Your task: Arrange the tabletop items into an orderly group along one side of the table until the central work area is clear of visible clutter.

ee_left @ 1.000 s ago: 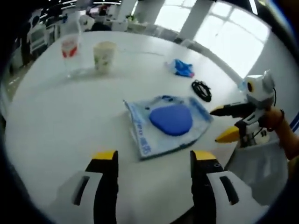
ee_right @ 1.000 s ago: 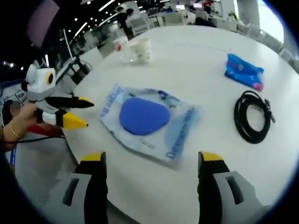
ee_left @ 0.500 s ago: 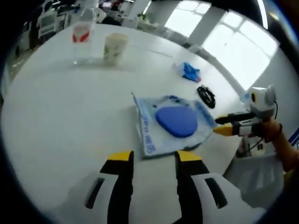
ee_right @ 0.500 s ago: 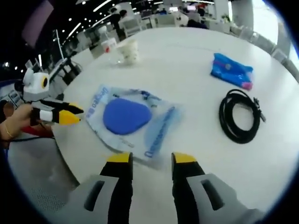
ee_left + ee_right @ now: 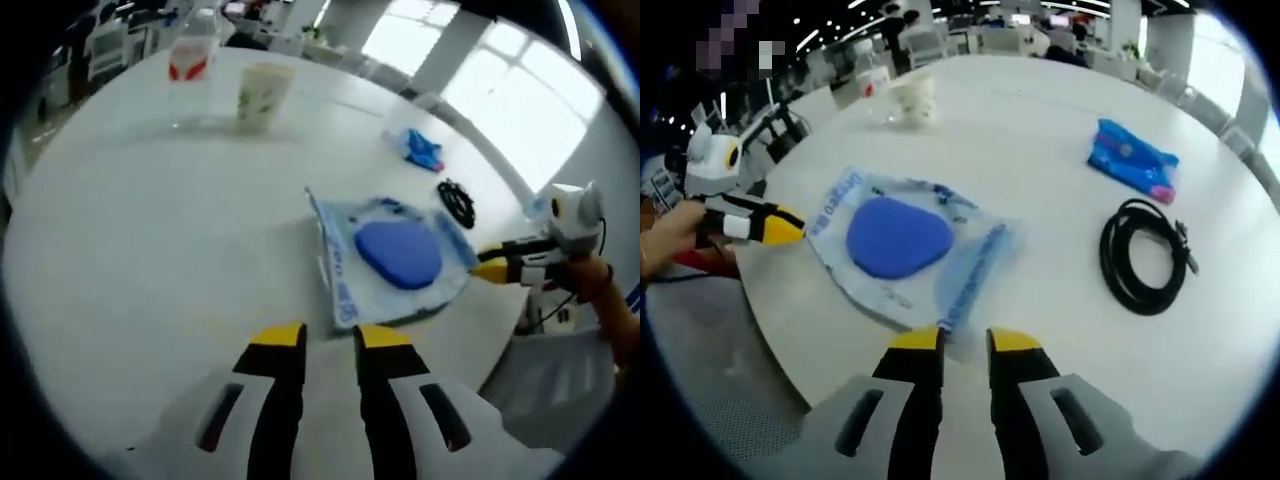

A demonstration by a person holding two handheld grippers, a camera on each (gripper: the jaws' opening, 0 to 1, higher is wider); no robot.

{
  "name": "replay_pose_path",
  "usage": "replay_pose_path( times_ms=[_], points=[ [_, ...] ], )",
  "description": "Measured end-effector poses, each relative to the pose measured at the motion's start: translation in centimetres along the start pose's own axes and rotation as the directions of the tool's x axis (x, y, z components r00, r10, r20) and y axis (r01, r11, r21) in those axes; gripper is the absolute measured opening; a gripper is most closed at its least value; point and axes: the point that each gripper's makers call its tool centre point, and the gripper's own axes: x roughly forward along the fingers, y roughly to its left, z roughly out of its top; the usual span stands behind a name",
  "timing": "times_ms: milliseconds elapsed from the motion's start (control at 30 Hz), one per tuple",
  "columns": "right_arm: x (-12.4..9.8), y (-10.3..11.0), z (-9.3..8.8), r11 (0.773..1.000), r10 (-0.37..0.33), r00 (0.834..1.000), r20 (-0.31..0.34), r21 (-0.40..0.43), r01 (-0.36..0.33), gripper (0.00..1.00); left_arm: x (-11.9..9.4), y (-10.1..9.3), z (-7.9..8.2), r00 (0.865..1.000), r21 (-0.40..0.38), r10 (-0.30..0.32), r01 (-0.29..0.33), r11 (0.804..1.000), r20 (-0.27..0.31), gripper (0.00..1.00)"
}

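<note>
Beyond pouch [image 5: 910,255], cable [image 5: 1143,256], blue packet [image 5: 1132,159].

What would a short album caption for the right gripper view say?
Right gripper nearly closed at the clear bag's edge, blue pad inside, coiled black cable nearby on the white table.

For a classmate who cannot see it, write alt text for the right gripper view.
The right gripper, jaws nearly shut, hovers at the near edge of a clear bag with a blue pad on a white table. A coiled black cable and blue packet lie beyond.
</note>
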Motion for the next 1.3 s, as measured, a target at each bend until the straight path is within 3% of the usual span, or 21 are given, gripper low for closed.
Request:
replay_pose_path(
  times_ms=[100, 200, 267, 567, 800, 900, 1100, 1300],
  points=[
    [0.1, 0.0, -0.1, 1.0, 0.001, 1.0, -0.004, 0.003, -0.001, 0.16, 0.1, -0.5, 0.3, 0.999, 0.005, -0.028, 0.027, 1.0, 0.018, 0.16],
    [0.1, 0.1, -0.1, 1.0, 0.006, 1.0, -0.005, 0.005, -0.006, 0.15, 0.3, -0.2, -0.3, 1.0, 0.041, -0.009, 0.009, 0.999, -0.01, 0.13],
    [0.1, 0.2, -0.1, 1.0, 0.009, 1.0, -0.004, 0.005, -0.008, 0.13, 0.5, -0.4, -0.4, 0.999, 0.044, -0.03, 0.031, 0.999, -0.011, 0.12],
    [0.1, 0.3, -0.1, 1.0, 0.013, 1.0, -0.006, -0.011, -0.013, 0.11, 0.7, -0.1, -0.2, 0.998, -0.052, -0.057, 0.058, 0.997, 0.033, 0.05],
    [0.1, 0.3, -0.2, 1.0, 0.014, 1.0, -0.011, -0.013, -0.014, 0.07, 0.6, -0.5, -0.3, 0.997, -0.065, -0.069, 0.071, 0.995, 0.031, 0.02],
    [0.0, 0.2, -0.4, 1.0, 0.005, 1.0, -0.022, -0.005, -0.005, 0.06, 0.5, -0.9, 0.1, 0.993, -0.082, -0.101, 0.106, 0.991, 0.053, 0.01],
    [-0.4, 0.1, 0.0, 1.0, 0.001, 1.0, -0.001, -0.012, -0.001, 0.04, 0.6, -1.2, -0.3, 0.994, -0.065, -0.109, 0.11, 0.992, 0.031, 0.01],
    [-1.0, 0.1, 0.6, 1.0, -0.009, 1.0, 0.02, -0.027, 0.009, 0.02, 0.4, -1.3, -0.1, 0.99, -0.109, -0.134, 0.138, 0.984, 0.044, 0.0]
  ],
)
